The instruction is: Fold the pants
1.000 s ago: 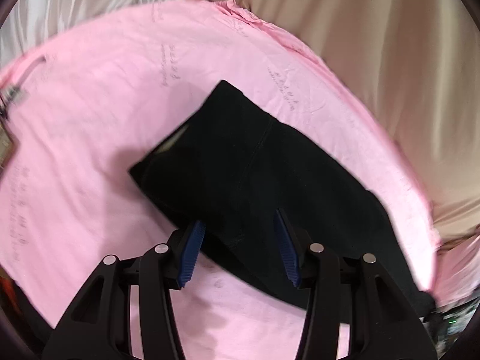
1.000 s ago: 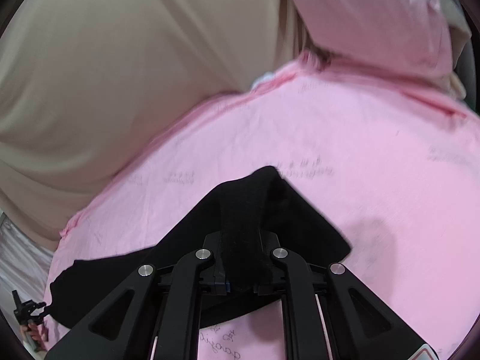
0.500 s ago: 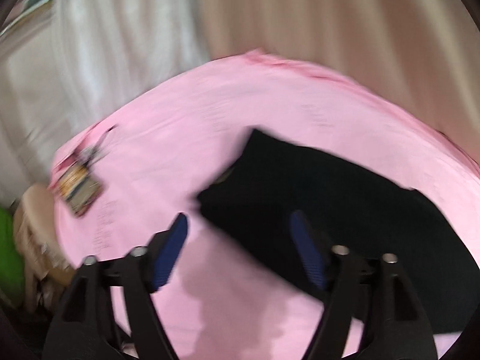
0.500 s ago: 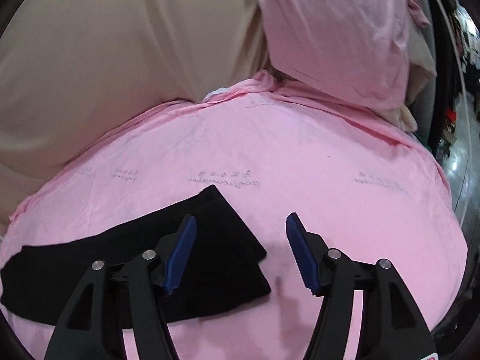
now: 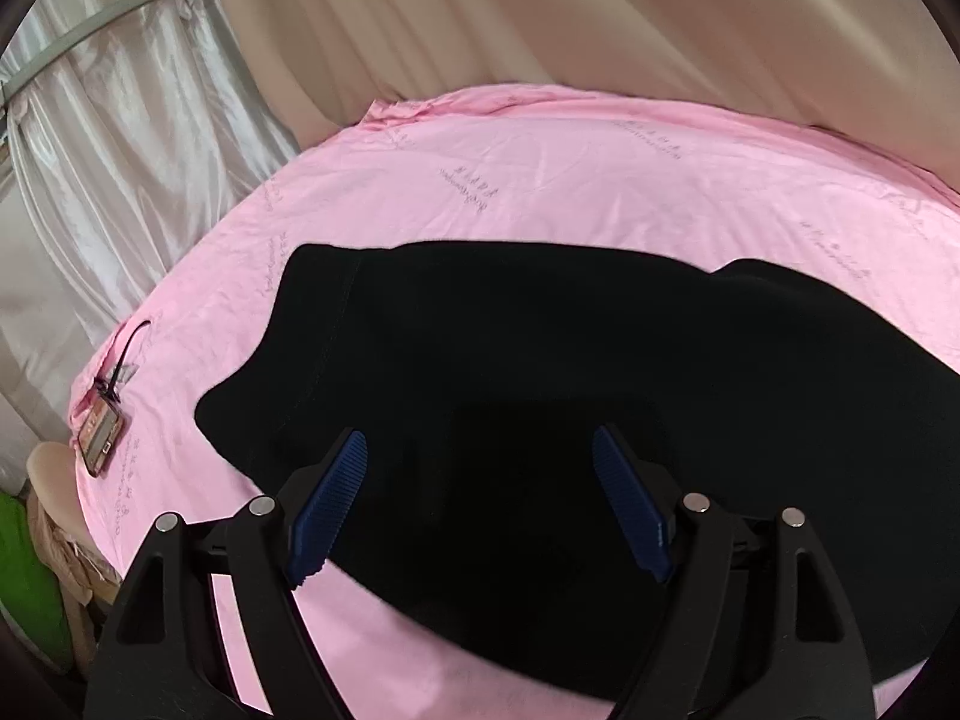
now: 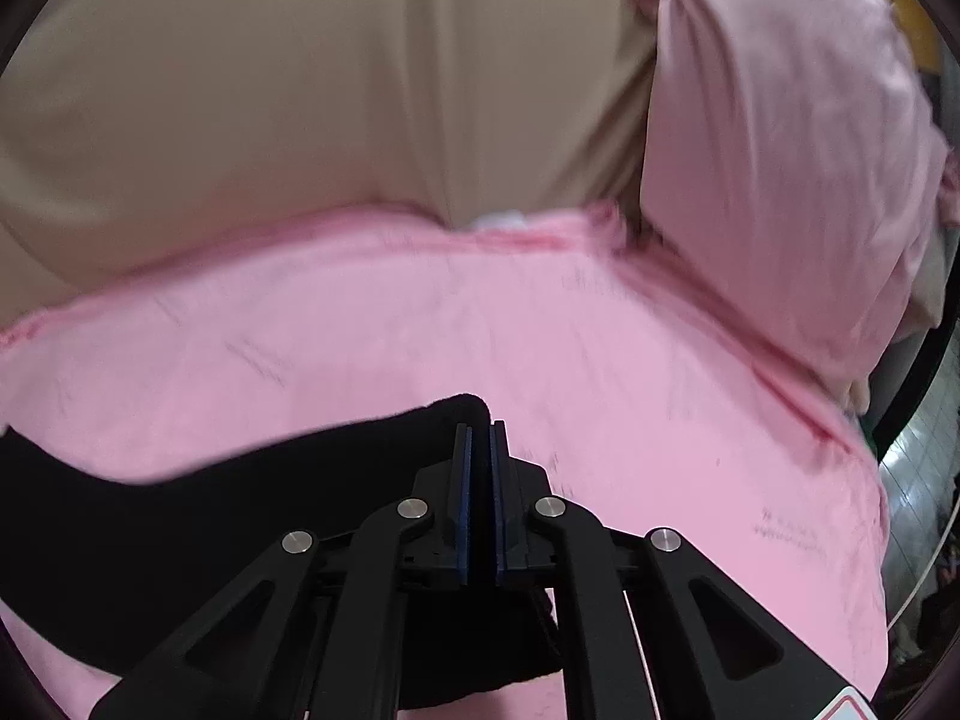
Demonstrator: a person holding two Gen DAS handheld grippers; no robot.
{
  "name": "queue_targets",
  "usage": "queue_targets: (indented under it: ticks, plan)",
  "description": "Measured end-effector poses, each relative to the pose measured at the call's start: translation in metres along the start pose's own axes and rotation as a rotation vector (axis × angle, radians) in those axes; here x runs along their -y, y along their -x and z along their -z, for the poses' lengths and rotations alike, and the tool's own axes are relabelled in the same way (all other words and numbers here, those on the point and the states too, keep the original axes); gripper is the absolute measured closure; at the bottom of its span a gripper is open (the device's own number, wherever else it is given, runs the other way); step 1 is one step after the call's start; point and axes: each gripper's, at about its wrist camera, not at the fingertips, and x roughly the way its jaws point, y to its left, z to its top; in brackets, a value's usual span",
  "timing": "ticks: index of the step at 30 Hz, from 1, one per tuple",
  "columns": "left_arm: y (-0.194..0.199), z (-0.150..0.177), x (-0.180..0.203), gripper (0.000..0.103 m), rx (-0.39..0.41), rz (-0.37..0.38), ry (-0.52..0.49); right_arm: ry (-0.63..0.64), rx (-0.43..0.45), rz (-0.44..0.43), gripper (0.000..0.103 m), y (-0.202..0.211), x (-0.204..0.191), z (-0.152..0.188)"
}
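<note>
Our right gripper [image 6: 480,438] has just closed again after springing wide half a second ago; its blue pads now stand nearly together at the end of the black pants [image 6: 198,516], at about six o'clock in the right wrist view, though we cannot tell whether any cloth is pinched in the thin slot between them. Our left gripper [image 5: 480,480] has opened over the past second and now hangs wide, its pads apart above the dark cloth with nothing held. The pants [image 5: 570,420] lie flat as a long band across the pink sheet [image 5: 540,168], filling the left wrist view from nine o'clock round to four, where a second ago they showed as a shorter, angled shape. We judge that one fold has been laid down and released, and that the right hand is taking a fresh hold for the next. Around us, a small device with a cable [image 5: 102,432] rests at the sheet's edge near nine o'clock, well apart from the cloth; a pink pillow [image 6: 780,150] leans at two o'clock in the right view, and beige curtains [image 6: 300,90] hang behind. Nothing lies on the pants or blocks a fold.
</note>
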Motion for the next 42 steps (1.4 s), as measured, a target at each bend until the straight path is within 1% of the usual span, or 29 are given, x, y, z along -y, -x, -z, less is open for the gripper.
queue_targets:
  ticks: [1, 2, 4, 5, 7, 9, 10, 11, 14, 16, 19, 21, 22, 25, 26, 27, 28, 29, 30, 31, 32, 33, 35, 36, 37, 38, 39, 41, 42]
  plan:
    - [-0.005, 0.000, -0.001, 0.027, -0.012, 0.009, 0.009, -0.024, -0.049, 0.037, 0.099, -0.016, 0.004, 0.008]
    - [-0.009, 0.001, -0.003, 0.027, -0.029, 0.017, 0.025, -0.050, -0.037, 0.056, 0.100, -0.013, 0.007, 0.016]
    - [-0.012, 0.000, -0.012, 0.027, -0.039, 0.018, 0.050, -0.114, 0.049, 0.042, 0.098, 0.014, 0.010, 0.020]
    - [-0.014, -0.001, -0.021, 0.027, -0.037, 0.010, 0.066, -0.125, 0.076, 0.041, 0.093, 0.027, 0.006, 0.020]
    - [-0.016, -0.005, -0.040, 0.026, -0.034, -0.007, 0.095, -0.111, 0.132, 0.027, 0.092, 0.052, -0.008, 0.017]
    - [-0.018, -0.008, -0.059, 0.018, -0.036, -0.007, 0.132, -0.075, 0.163, -0.031, 0.083, 0.074, -0.031, 0.015]
    - [-0.021, -0.008, -0.074, 0.018, -0.044, -0.008, 0.167, -0.061, 0.172, -0.060, 0.070, 0.082, -0.044, 0.016]
    - [-0.022, -0.008, -0.083, 0.018, -0.047, -0.007, 0.187, -0.039, 0.184, -0.095, 0.063, 0.088, -0.061, 0.016]
    - [-0.033, -0.002, -0.115, 0.017, -0.086, 0.009, 0.260, 0.029, 0.167, -0.169, 0.062, 0.089, -0.113, 0.020]
    - [-0.043, 0.005, -0.133, 0.016, -0.127, 0.054, 0.322, 0.080, 0.136, -0.228, 0.062, 0.085, -0.149, 0.023]
    - [-0.060, 0.014, -0.155, 0.016, -0.192, 0.150, 0.402, 0.145, 0.111, -0.278, 0.062, 0.080, -0.192, 0.029]
    - [-0.068, 0.016, -0.160, 0.015, -0.207, 0.199, 0.436, 0.181, 0.095, -0.309, 0.062, 0.079, -0.221, 0.033]
    - [-0.071, 0.015, -0.161, 0.013, -0.206, 0.210, 0.444, 0.192, 0.084, -0.335, 0.061, 0.078, -0.234, 0.034]
    - [-0.078, 0.008, -0.158, 0.011, -0.182, 0.210, 0.440, 0.220, 0.068, -0.372, 0.061, 0.080, -0.266, 0.043]
    - [-0.082, 0.004, -0.158, 0.013, -0.168, 0.207, 0.441, 0.228, 0.065, -0.376, 0.061, 0.081, -0.274, 0.044]
    - [-0.083, 0.000, -0.157, 0.036, -0.150, 0.189, 0.429, 0.231, 0.061, -0.380, 0.061, 0.082, -0.280, 0.045]
    - [-0.083, -0.003, -0.158, 0.050, -0.139, 0.159, 0.423, 0.234, 0.055, -0.389, 0.060, 0.083, -0.287, 0.046]
    - [-0.081, -0.007, -0.163, 0.070, -0.118, 0.196, 0.440, 0.235, 0.055, -0.389, 0.060, 0.087, -0.291, 0.047]
    - [-0.080, -0.010, -0.169, 0.083, -0.108, 0.201, 0.451, 0.233, 0.064, -0.386, 0.060, 0.092, -0.295, 0.048]
    - [-0.080, -0.013, -0.174, 0.083, -0.097, 0.170, 0.463, 0.234, 0.072, -0.390, 0.060, 0.094, -0.294, 0.046]
    - [-0.083, -0.014, -0.177, 0.083, -0.102, 0.171, 0.464, 0.235, 0.080, -0.389, 0.056, 0.095, -0.291, 0.046]
    - [-0.091, -0.013, -0.177, 0.077, -0.123, 0.172, 0.461, 0.236, 0.088, -0.372, 0.052, 0.095, -0.288, 0.046]
    - [-0.090, -0.014, -0.174, 0.077, -0.108, 0.154, 0.440, 0.212, 0.079, -0.307, 0.050, 0.087, -0.274, 0.043]
    - [-0.083, -0.013, -0.171, 0.077, -0.100, 0.138, 0.426, 0.184, 0.078, -0.292, 0.050, 0.086, -0.259, 0.042]
    - [-0.076, -0.013, -0.172, 0.076, -0.091, 0.122, 0.422, 0.151, 0.075, -0.295, 0.050, 0.085, -0.243, 0.038]
    - [-0.065, -0.013, -0.172, 0.073, -0.075, 0.099, 0.425, 0.122, 0.071, -0.302, 0.050, 0.085, -0.230, 0.036]
    - [-0.056, -0.013, -0.172, 0.068, -0.058, 0.071, 0.426, 0.093, 0.067, -0.310, 0.050, 0.086, -0.216, 0.033]
    - [-0.035, -0.016, -0.175, 0.065, -0.009, -0.015, 0.432, 0.098, 0.063, -0.302, 0.049, 0.086, -0.203, 0.029]
    - [-0.024, -0.019, -0.173, 0.065, 0.019, -0.028, 0.433, 0.121, 0.060, -0.307, 0.049, 0.085, -0.203, 0.027]
